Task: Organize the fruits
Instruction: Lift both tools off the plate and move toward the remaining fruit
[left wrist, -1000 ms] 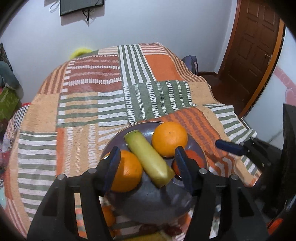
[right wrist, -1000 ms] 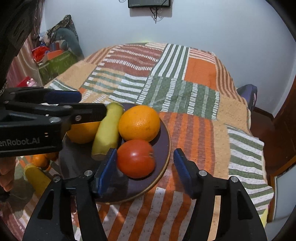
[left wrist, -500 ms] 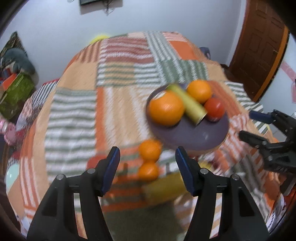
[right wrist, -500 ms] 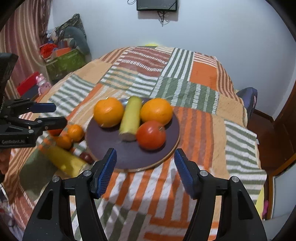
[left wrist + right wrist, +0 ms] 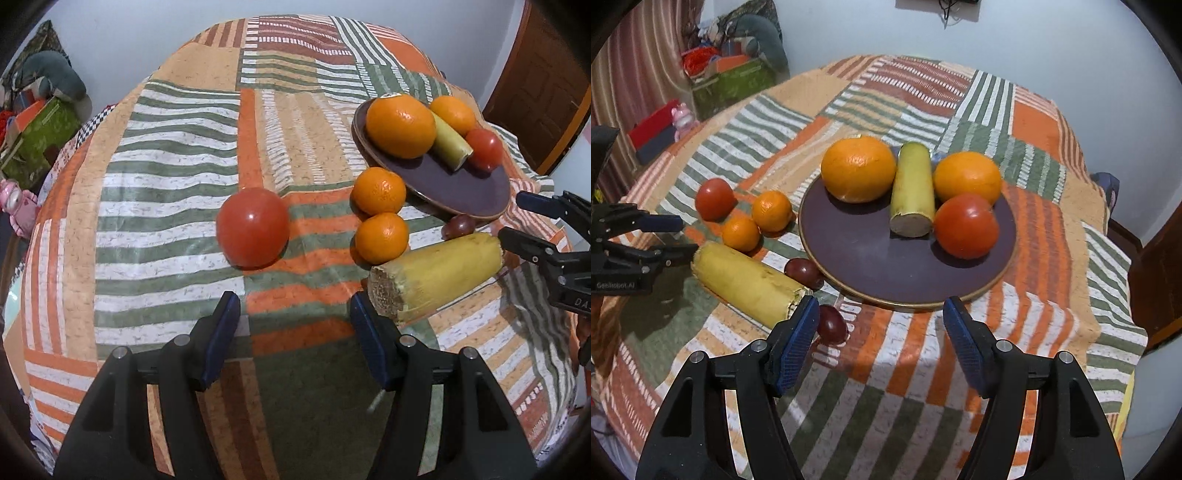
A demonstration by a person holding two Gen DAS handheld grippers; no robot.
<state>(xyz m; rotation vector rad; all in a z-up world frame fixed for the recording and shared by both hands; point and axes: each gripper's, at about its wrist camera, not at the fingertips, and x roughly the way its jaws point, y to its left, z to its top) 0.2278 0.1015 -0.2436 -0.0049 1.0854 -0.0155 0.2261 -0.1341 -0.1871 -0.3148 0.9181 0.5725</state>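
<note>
Fruits lie partly on a round dark plate with a thin golden rim and partly on the patchwork tablecloth, a woven-looking cloth of orange, green, tan and white striped blocks.

Seen from the right wrist, going left to right: the left gripper, black with blue-tipped fingers, hovers at the table's left edge with its fingers apart and nothing between them, their tips just beside the yellow banana piece. A smooth, glossy red tomato sits on the cloth, then two small dimpled mandarins, the nearer one touching the farther one. The yellow banana piece is a thick cylinder with a rough cut end, lying at a slant. Beside it are two small dark-red oval fruits, one against the plate's rim, the other next to the right gripper's left finger.

On the plate: a big pebbly orange, a pale green banana piece with a flat cut face, a second orange, and a shiny tomato touching the green piece.

The right gripper hangs before the plate's near rim, its fingers spread wide, holding nothing, its blue pads textured like mesh.
</note>
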